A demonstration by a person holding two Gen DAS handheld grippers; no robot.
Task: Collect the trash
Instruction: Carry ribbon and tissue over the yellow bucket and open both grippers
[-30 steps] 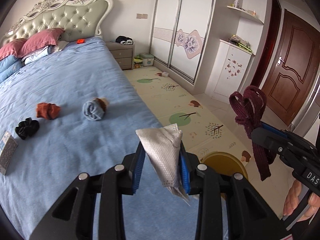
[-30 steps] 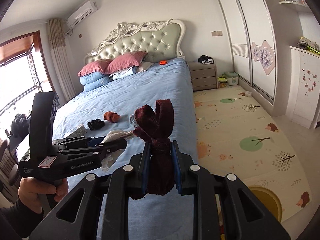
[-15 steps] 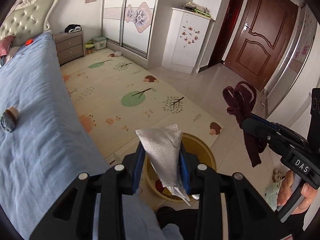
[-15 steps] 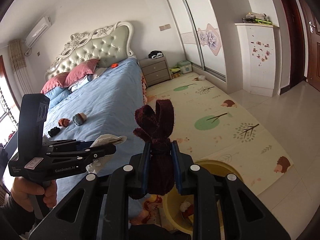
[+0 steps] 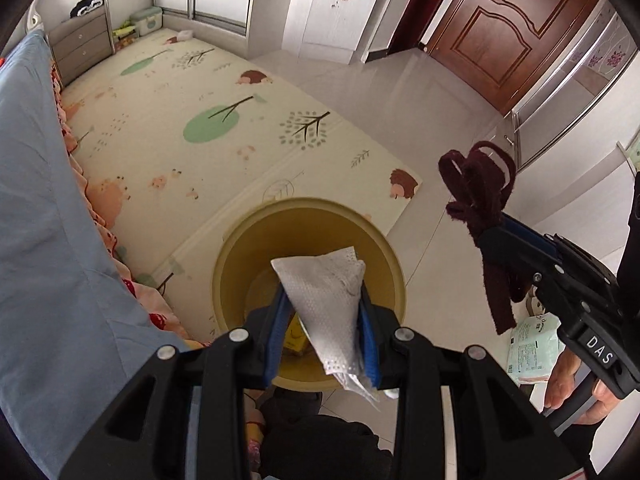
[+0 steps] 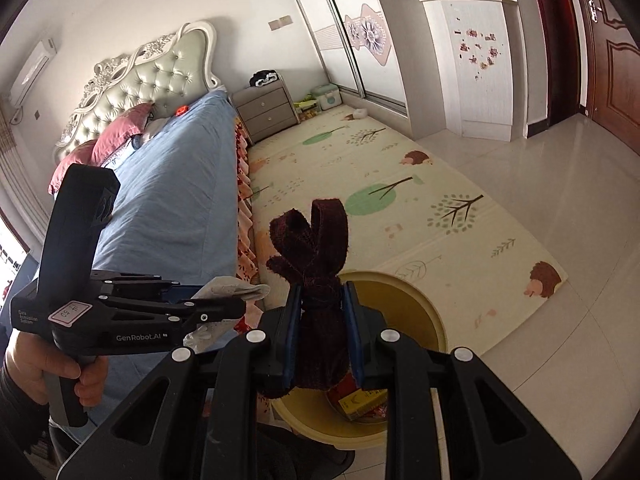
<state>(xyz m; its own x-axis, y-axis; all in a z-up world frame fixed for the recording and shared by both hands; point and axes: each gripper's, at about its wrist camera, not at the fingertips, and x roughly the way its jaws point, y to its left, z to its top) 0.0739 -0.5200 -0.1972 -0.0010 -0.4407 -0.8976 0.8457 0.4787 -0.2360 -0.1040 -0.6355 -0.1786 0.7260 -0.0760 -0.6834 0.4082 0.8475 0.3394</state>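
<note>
My left gripper (image 5: 324, 320) is shut on a crumpled grey-white wipe (image 5: 326, 300) and holds it above the open yellow trash bin (image 5: 240, 248) on the floor by the bed. My right gripper (image 6: 320, 320) is shut on a dark maroon knotted fabric strip (image 6: 312, 240), also over the bin (image 6: 424, 312), which holds some packaging scraps. The right gripper with the strip (image 5: 480, 196) shows at the right of the left wrist view. The left gripper (image 6: 224, 304) with the wipe (image 6: 232, 290) shows at the left of the right wrist view.
The blue-covered bed (image 5: 36, 200) lies left of the bin. A patterned play mat (image 5: 208, 120) covers the floor beyond it. A grey nightstand (image 6: 266, 110), wardrobe and brown door (image 5: 508, 28) stand farther off. A green packet (image 5: 532, 344) lies on the tiles.
Both grippers have swung away from the bed and tilted down toward the yellow bin, which now sits right under them. Each still holds its item.
</note>
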